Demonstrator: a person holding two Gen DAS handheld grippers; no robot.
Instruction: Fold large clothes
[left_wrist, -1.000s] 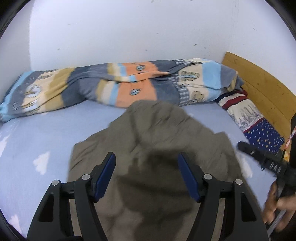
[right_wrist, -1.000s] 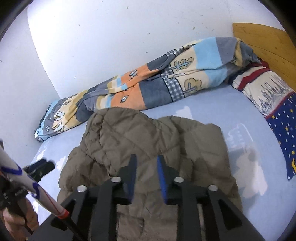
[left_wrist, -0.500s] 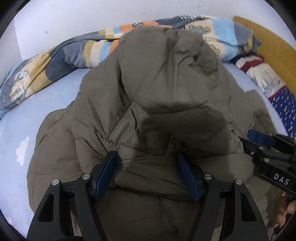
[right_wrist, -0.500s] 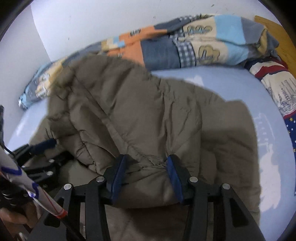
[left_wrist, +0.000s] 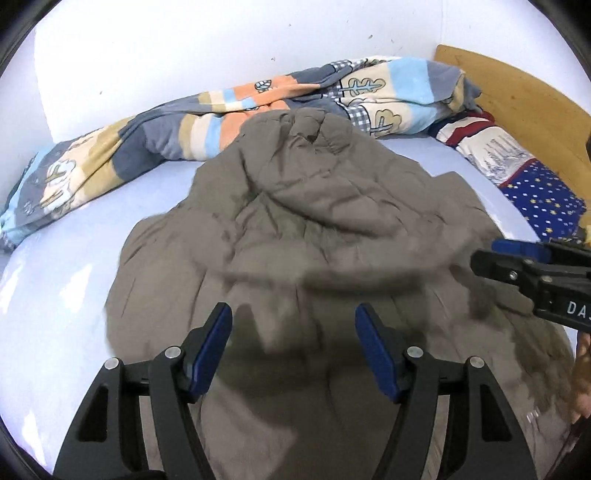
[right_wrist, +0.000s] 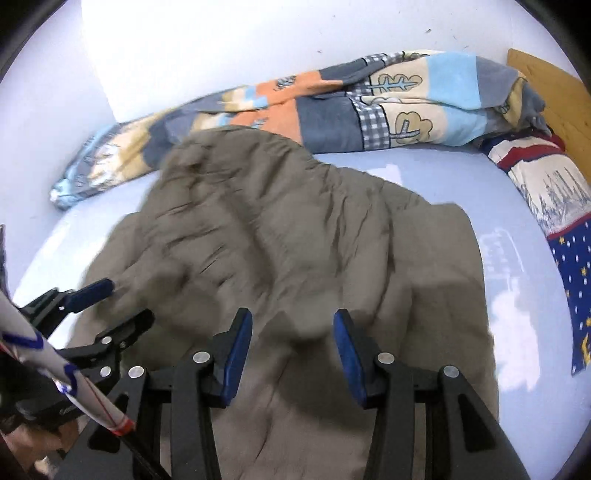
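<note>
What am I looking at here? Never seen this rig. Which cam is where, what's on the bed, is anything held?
There is no robot. A person holds a hand-held claw in each hand, and each claw has a fisheye camera that looks out along its two fingers. One picture is from the left claw, the other from the right claw. Each view also catches the other claw at its edge.

On the light blue sheet lies a padded olive jacket, bunched up. Behind it, against the wall, is a patchwork blanket, with a star-print pillow by the wooden headboard.

Nothing is held. The fingers of both claws stand apart above the jacket. The right claw's fingers have just been opening, with nothing between them.
</note>
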